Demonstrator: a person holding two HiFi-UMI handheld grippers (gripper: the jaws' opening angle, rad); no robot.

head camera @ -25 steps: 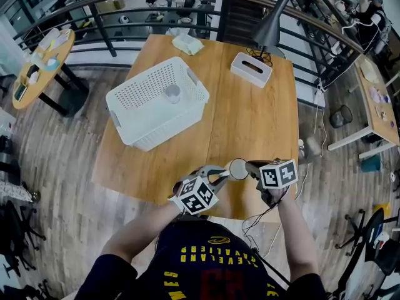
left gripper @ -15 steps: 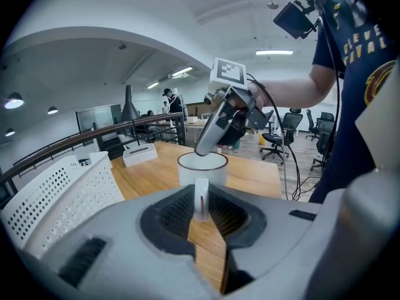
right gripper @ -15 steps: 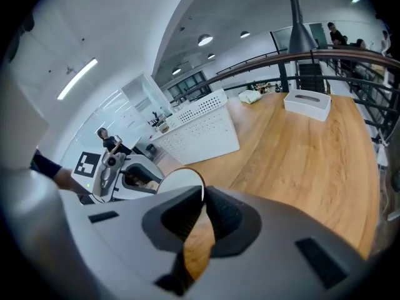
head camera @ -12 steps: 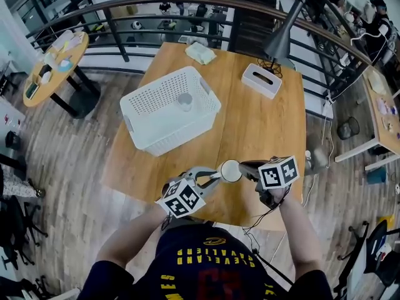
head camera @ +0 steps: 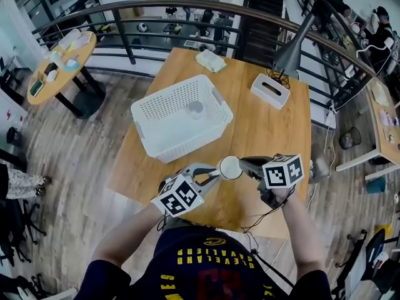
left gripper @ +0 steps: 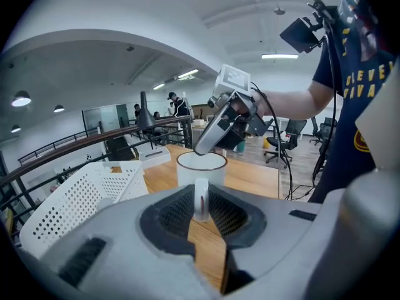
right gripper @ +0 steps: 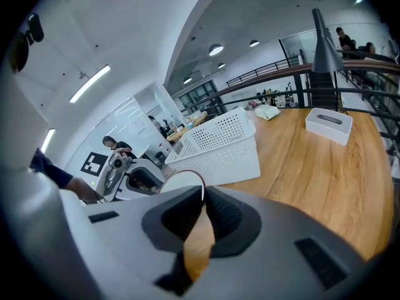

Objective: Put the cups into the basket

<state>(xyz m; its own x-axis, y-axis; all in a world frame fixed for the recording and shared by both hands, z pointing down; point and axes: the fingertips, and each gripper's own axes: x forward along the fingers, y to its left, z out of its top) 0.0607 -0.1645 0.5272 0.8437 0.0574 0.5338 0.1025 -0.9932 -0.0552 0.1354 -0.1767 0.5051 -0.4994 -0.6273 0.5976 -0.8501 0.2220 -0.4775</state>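
Above the table [head camera: 262, 124], left claw [head camera: 214, 174] grips the cup [head camera: 230, 167] by handle, right claw [head camera: 244, 165] by rim.

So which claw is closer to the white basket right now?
Left. The left claw holds the cup by its handle, just short of the basket; the right claw pinches the cup's rim from the other side, further off.

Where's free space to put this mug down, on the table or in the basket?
Bare tabletop lies between basket and tissue box. The basket floor is free around its one cup. Crowded near edge: left tool and right tool grip the mug.
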